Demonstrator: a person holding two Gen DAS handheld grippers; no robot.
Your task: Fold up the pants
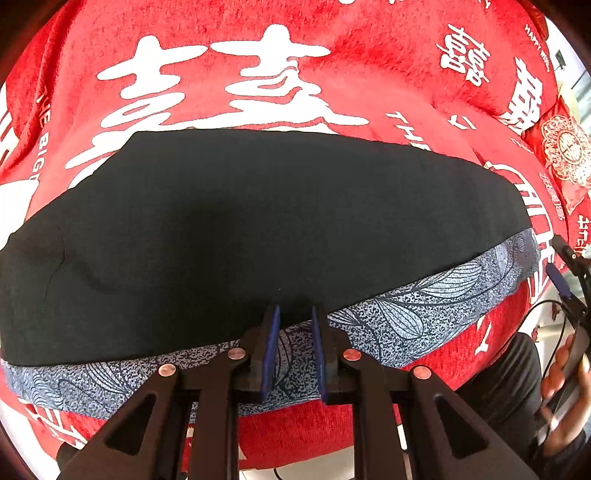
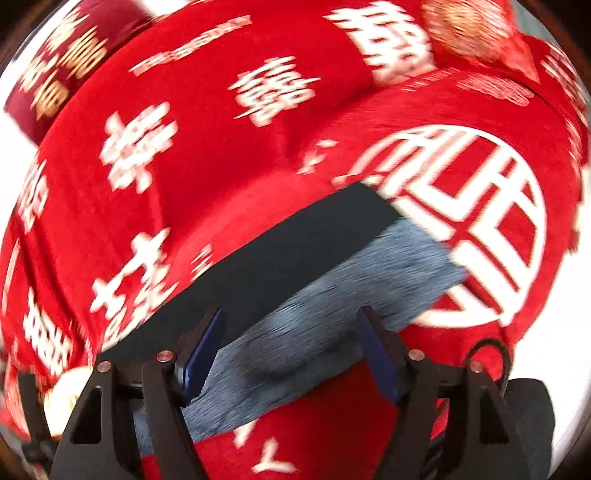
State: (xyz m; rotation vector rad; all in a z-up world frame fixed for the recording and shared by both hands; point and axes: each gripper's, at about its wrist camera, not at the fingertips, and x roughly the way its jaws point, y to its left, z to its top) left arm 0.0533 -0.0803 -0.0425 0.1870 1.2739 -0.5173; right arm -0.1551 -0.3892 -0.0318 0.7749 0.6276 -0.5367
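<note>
Jaws of the left gripper [image 1: 294,319] stand a little apart, with a narrow gap between the blue pads, and their tips meet the near edge of the folded dark navy pants [image 1: 258,229]; whether cloth is pinched between them cannot be told. Directly under and between these jaws runs the pants' blue-grey leaf-patterned band [image 1: 406,317], which stretches away to both sides along the near edge. Ahead of the jaws the dark fabric lies flat and wide, with a soft crease off to the left. Beyond it, on every side, spreads the red plush blanket with large white characters [image 1: 236,66]. Far to the right of these jaws, the right gripper [image 1: 561,273] shows at the frame edge, with the right hand [image 1: 565,391] below it.

In the motion-blurred right wrist view, the jaws of the right gripper [image 2: 291,325] are spread wide and hold nothing. Between them lies the patterned band [image 2: 332,310], with the dark pants [image 2: 280,251] just ahead, reaching a corner further out to the right. Around that lies the red blanket [image 2: 207,155], and a red embroidered cushion [image 2: 476,33] sits far ahead to the right.
</note>
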